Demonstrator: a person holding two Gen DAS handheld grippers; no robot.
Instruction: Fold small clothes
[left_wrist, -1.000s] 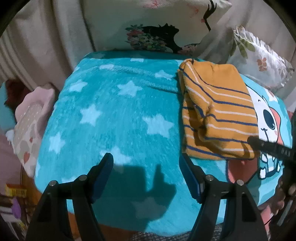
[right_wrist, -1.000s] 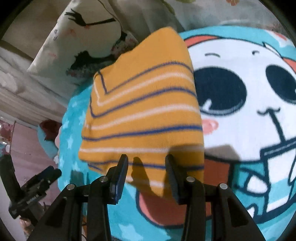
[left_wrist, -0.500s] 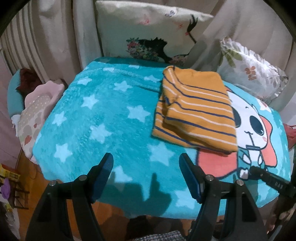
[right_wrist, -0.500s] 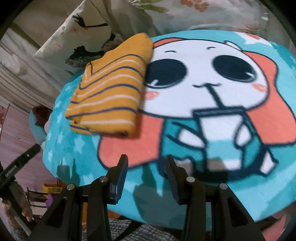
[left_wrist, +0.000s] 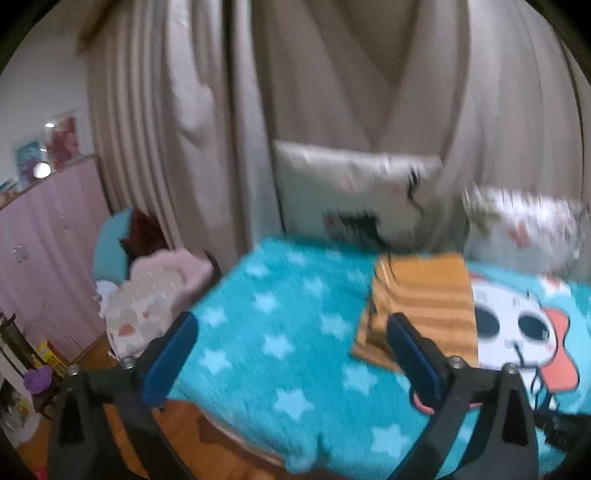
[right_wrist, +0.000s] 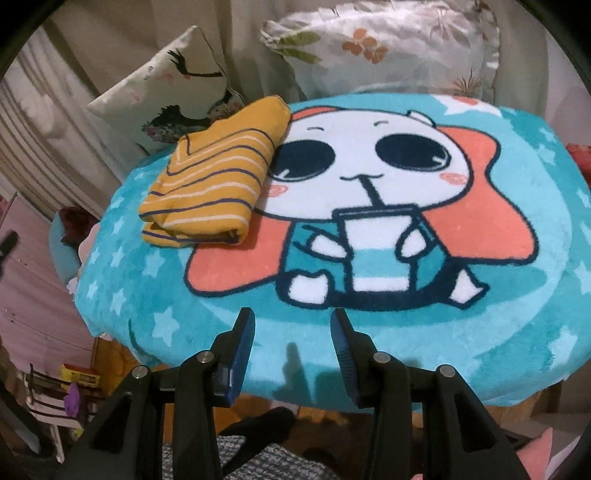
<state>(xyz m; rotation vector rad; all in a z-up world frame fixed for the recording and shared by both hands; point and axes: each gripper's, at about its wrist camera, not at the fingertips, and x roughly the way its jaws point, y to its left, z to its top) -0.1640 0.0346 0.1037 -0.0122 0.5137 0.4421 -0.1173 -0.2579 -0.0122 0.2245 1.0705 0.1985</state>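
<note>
Nearest, the right tool (right_wrist: 291, 334) hangs over the near edge of the teal star blanket (right_wrist: 155, 280), its jaws moderately apart with nothing between them. The left tool (left_wrist: 290, 339) has jaws opening wide, also empty. Farther back, the folded orange striped garment (right_wrist: 212, 184) lies on the blanket's far left part, beside the cartoon print (right_wrist: 369, 206). Two pillows (right_wrist: 388, 48) lean beyond it against curtains (left_wrist: 332, 74).

A: What do the left tongs (left_wrist: 288, 350) look like?
B: Black angular arms, blue pads inside each finger, small silver screws at the joints.
A: And the right tongs (right_wrist: 291, 339)?
B: The same: black frame, ribbed blue pads, round silver screw heads.
</note>
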